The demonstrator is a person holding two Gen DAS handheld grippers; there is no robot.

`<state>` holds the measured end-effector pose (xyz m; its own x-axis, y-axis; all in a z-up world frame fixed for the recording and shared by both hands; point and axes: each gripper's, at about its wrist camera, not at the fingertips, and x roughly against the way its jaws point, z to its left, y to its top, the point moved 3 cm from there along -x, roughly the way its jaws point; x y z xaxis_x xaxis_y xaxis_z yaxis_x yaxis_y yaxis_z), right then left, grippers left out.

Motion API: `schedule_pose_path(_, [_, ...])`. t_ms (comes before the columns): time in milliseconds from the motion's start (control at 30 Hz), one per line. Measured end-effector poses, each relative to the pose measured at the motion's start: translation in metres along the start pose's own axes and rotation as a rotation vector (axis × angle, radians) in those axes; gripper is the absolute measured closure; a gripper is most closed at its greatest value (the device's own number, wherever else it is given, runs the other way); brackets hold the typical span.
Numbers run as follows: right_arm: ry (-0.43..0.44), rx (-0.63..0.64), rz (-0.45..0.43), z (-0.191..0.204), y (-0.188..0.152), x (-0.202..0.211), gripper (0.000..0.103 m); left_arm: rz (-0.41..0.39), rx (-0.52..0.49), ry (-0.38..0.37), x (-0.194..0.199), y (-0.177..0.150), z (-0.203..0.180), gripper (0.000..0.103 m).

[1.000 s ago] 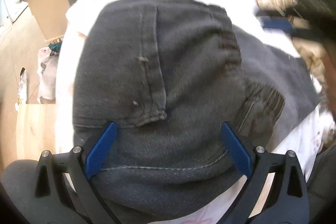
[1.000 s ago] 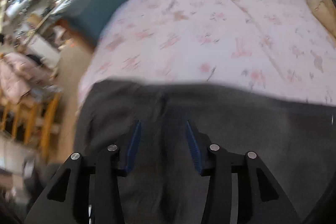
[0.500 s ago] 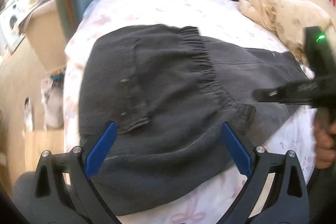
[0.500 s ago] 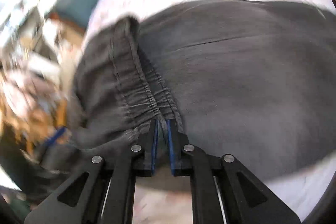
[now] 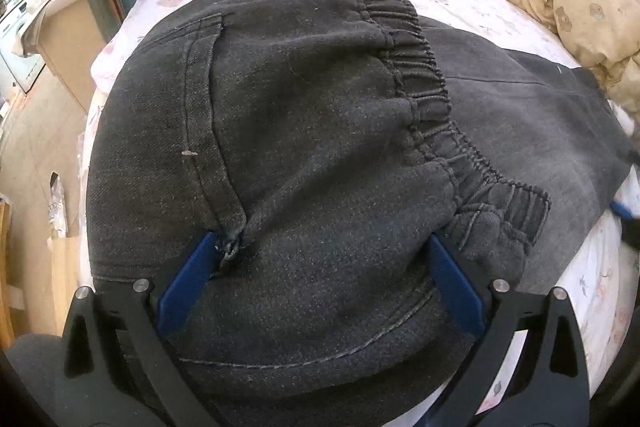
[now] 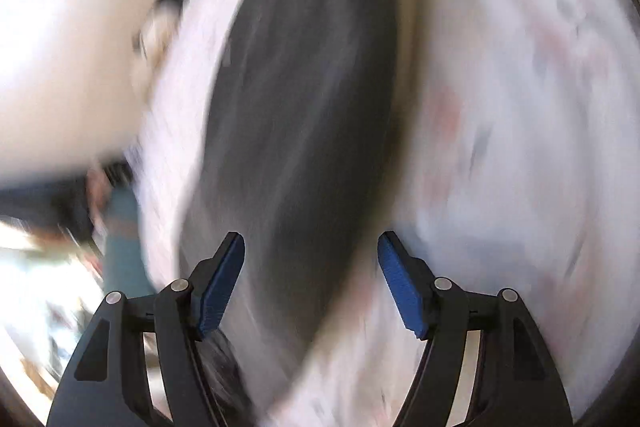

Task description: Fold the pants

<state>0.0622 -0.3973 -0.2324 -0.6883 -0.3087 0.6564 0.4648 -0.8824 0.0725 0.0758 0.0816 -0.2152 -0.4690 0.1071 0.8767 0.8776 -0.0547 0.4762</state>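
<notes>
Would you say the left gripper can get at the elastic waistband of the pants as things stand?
Probably yes: the waistband lies exposed on top of the folded pants, just beyond the open left gripper, with nothing covering it.

No readable text, labels, brands or numbers in either view. Right wrist view is motion-blurred; any print at the left wrist view's far left is too small to make out.

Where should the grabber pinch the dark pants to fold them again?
Probably the stretchy waistband of the pants. It is a thick, bunched edge lying on top of the folded legs, so the pads could bite it. Come from its free end nearest the bed's edge, where nothing blocks it.
</notes>
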Motion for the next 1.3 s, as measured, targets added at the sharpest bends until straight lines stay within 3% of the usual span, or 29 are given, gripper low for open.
schedule_pose_path(200, [0.021, -0.066, -0.192, -0.015, 0.095, 0.008, 0.043, -0.006, -0.026, 0.025, -0.003, -0.001, -0.004, 0.001])
schedule_pose_path(267, [-0.039, -0.042, -0.240, -0.019, 0.127, 0.012, 0.065, -0.005, -0.024, 0.031, -0.005, -0.001, -0.006, 0.001])
schedule_pose_path(400, [-0.051, -0.079, -0.272, -0.044, 0.176, 0.019, 0.077, -0.003, -0.027, 0.047, -0.007, -0.001, -0.008, 0.001])
schedule_pose_path(500, [-0.053, -0.030, -0.305, -0.038, 0.182, 0.027, 0.079, -0.003, -0.026, 0.057, -0.008, -0.001, -0.008, 0.000])
schedule_pose_path(600, [0.024, -0.006, -0.417, -0.022, 0.179, 0.047, 0.088, -0.006, -0.032, 0.063, -0.009, -0.001, -0.009, 0.000])
schedule_pose_path(700, [0.065, 0.098, -0.421, 0.011, 0.176, 0.055, 0.091, -0.008, -0.030, 0.055, -0.008, -0.001, -0.012, 0.000])
schedule_pose_path(767, [0.115, 0.201, -0.408, 0.043, 0.165, 0.063, 0.091, -0.010, -0.025, 0.046, -0.008, -0.002, -0.009, 0.001])
schedule_pose_path(900, [0.130, 0.423, -0.355, 0.111, 0.128, 0.063, 0.091, -0.030, -0.004, 0.011, 0.001, -0.001, -0.004, 0.002])
schedule_pose_path(1000, [0.150, 0.572, -0.283, 0.155, 0.086, 0.058, 0.091, -0.120, 0.038, -0.007, 0.024, 0.004, 0.005, 0.002])
schedule_pose_path(1133, [0.214, 0.735, -0.160, 0.205, 0.012, 0.036, 0.091, -0.204, 0.098, -0.050, 0.049, 0.005, 0.018, 0.001])
schedule_pose_path(1300, [0.262, 0.994, 0.076, 0.235, -0.117, -0.011, 0.091, -0.173, 0.182, -0.068, 0.050, 0.002, 0.037, 0.001])
